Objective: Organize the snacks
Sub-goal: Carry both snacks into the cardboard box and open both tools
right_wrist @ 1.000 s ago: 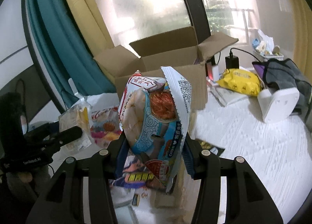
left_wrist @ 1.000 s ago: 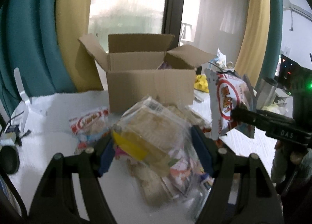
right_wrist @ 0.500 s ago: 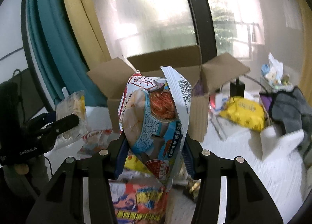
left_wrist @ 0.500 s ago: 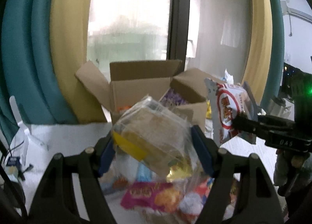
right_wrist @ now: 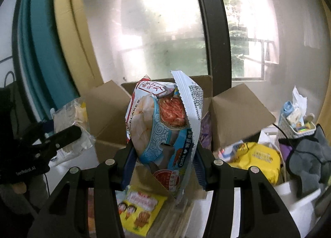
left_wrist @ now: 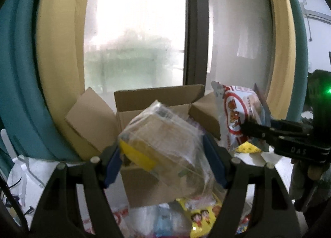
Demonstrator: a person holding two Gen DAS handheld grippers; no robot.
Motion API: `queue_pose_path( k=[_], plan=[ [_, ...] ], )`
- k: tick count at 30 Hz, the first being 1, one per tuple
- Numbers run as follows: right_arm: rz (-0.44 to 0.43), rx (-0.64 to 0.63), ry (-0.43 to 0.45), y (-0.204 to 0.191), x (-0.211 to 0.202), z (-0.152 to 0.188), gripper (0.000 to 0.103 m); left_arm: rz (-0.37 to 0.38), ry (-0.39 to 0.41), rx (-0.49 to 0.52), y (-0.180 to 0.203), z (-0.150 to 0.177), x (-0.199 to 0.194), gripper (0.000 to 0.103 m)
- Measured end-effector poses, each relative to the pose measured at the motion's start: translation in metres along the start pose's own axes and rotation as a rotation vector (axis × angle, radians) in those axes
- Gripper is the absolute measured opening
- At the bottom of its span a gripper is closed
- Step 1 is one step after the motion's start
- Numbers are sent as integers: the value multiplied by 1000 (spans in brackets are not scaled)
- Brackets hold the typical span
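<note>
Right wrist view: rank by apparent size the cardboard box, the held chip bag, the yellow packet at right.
1. cardboard box, widest even though partly hidden.
2. chip bag, held in the right gripper; nearness to the camera inflates it.
3. yellow packet, clearly smallest as seen, though farther back and partly hidden.

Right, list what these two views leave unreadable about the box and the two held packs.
- Cardboard box interior: both views, blocked by the clear-wrapped pack in the left gripper and the Oishi bag in the right gripper.
- Clear-wrapped pack's label: left wrist view, motion blur.
- Oishi bag's back print: right wrist view, too small.
- Loose snacks below: both views, cut off by the grippers and the bottom edge.
</note>
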State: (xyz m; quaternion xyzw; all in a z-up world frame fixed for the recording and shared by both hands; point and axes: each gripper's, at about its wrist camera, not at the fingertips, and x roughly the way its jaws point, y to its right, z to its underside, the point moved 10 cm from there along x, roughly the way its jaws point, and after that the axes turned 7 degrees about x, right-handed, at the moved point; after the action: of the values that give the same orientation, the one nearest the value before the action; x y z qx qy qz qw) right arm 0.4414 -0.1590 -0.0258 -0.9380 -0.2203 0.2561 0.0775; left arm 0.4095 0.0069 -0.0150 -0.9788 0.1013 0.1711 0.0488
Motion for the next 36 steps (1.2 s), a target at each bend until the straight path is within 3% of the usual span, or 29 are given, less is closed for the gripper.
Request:
queue_pose_path(
  k=[4,10,13,14,15,20,31,36],
  plan=[
    [10,5,3,4,25,-16,52,-34,16,9,-9,-13,26,75],
    [37,26,-30,14,72,-26,52,-67,-23,-30,-27,-20,70,80],
    [92,6,-64,21,94,-28,68,-55,11,-49,-30,-28,75,88],
    [103,-1,-61,23,97,-29,82,-60,31,-51,-31,-32,74,92],
    [103,-4,-49,22,95,-31,89,-71,31,-51,-33,-32,73,93],
    [106,-22,-22,21,76,-29,90,-77,18,-83,-40,-35,66,93],
    [83,-37,-28,5,13,-9,90,-88,48,-44,-17,-21,-3,93],
    [73,-38,-16,-2,-18,-1,90,-53,57,-35,-2,-13,-31,93]
  ],
)
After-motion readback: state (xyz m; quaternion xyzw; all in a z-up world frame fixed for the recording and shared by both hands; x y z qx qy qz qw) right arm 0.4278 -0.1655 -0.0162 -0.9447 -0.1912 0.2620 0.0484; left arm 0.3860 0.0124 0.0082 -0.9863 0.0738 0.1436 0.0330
